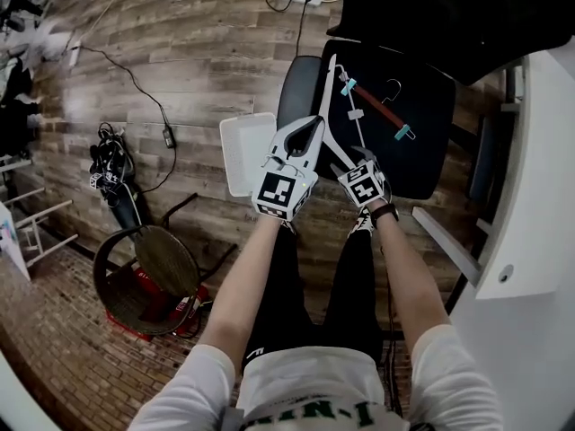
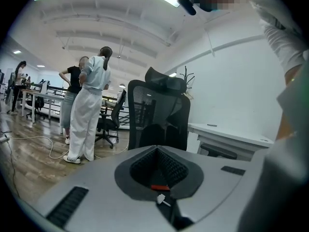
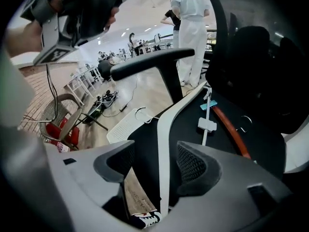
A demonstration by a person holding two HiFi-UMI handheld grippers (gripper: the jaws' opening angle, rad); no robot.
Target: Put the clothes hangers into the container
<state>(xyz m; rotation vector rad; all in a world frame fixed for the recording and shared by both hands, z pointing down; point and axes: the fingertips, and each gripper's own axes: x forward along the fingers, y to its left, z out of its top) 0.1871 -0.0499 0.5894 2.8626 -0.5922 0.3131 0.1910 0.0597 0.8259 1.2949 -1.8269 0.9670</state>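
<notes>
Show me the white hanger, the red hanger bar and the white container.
white hanger (image 1: 327,92), head view, on its long straight arm.
red hanger bar (image 1: 381,110), head view, on the middle of the bar.
white container (image 1: 241,155), head view, on its bare white surface.

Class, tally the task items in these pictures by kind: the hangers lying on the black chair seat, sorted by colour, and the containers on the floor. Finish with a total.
White hanger: 1
Red-bar hanger: 1
White container: 1
Total: 3
</notes>
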